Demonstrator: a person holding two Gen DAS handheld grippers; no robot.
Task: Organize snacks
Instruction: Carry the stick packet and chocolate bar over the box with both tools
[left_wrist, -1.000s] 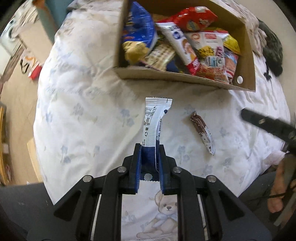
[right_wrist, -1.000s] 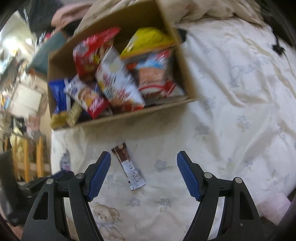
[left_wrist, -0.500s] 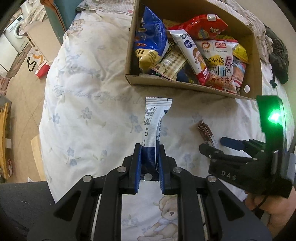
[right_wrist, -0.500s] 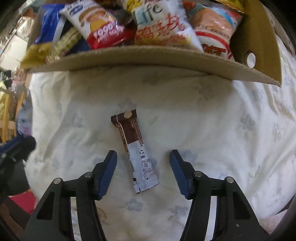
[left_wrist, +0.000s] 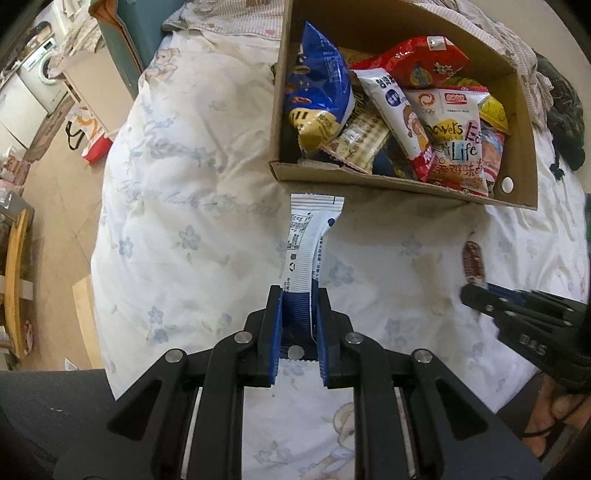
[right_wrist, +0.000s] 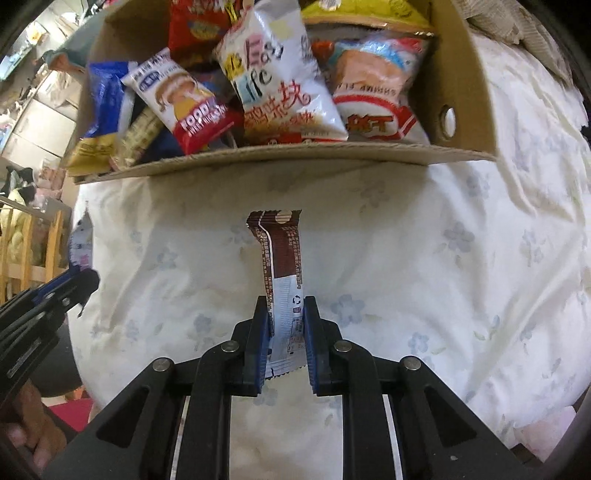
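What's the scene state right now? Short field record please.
surface: bedspread with flower print
box: cardboard box, open, full of snack bags
left gripper: shut on white packet
right gripper: fingers have just been closing, now pressing on brown packet
packets: both point toward the box, neither is in it

A bed (left_wrist: 177, 206) under a white quilt printed with pale blue flowers and a teddy bear carries everything. An open cardboard box (left_wrist: 517, 155) crammed with snack bags sits directly on the quilt.
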